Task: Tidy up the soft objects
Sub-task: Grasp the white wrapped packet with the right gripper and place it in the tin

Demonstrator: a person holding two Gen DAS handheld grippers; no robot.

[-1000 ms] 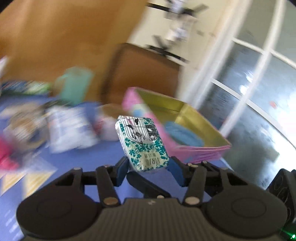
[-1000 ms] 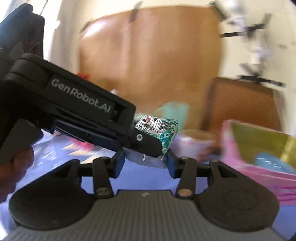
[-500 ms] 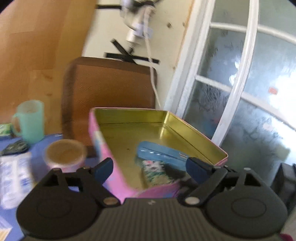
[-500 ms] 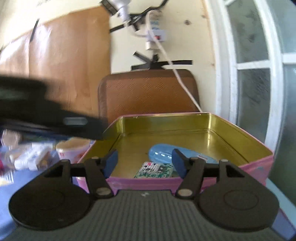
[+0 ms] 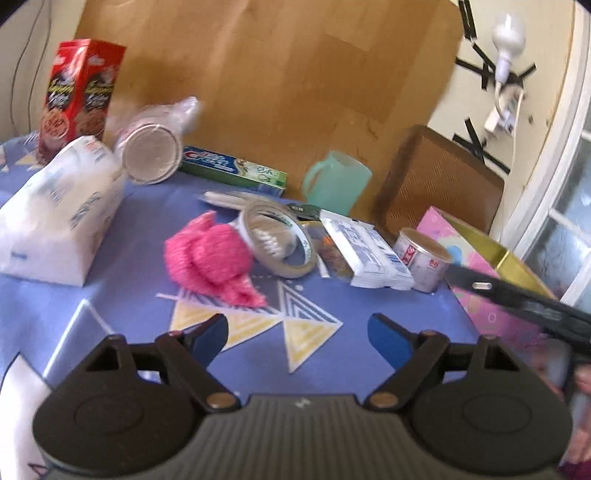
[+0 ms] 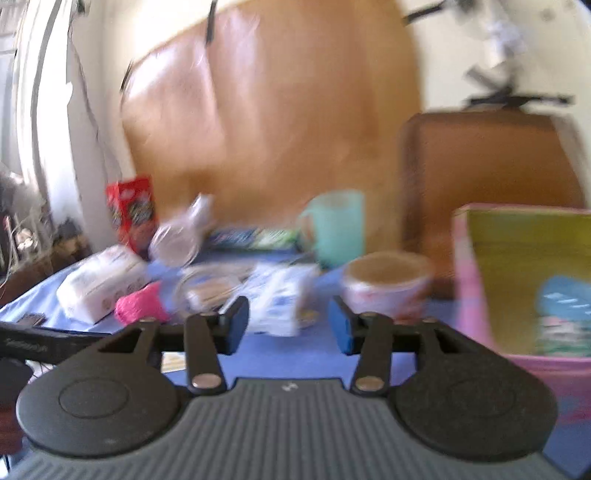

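Both grippers are hanging empty, left gripper (image 5: 295, 334) and right gripper (image 6: 286, 325) jaws spread but narrowing, left facing the pink scrubber (image 5: 212, 264) on the desk (image 5: 351, 325), likely next for the pink tin (image 6: 476, 288)

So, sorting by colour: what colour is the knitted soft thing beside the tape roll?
Bright pink knitted thing, clearest in the left wrist view.

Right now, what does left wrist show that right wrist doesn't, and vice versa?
Left wrist only: the tape roll clearly, the triangle-patterned tablecloth, the wall bulb.
Right wrist only: inside the pink tin, a blue item over a patterned pack.
Both: pink mesh ball, teal mug, red box, tissue pack.
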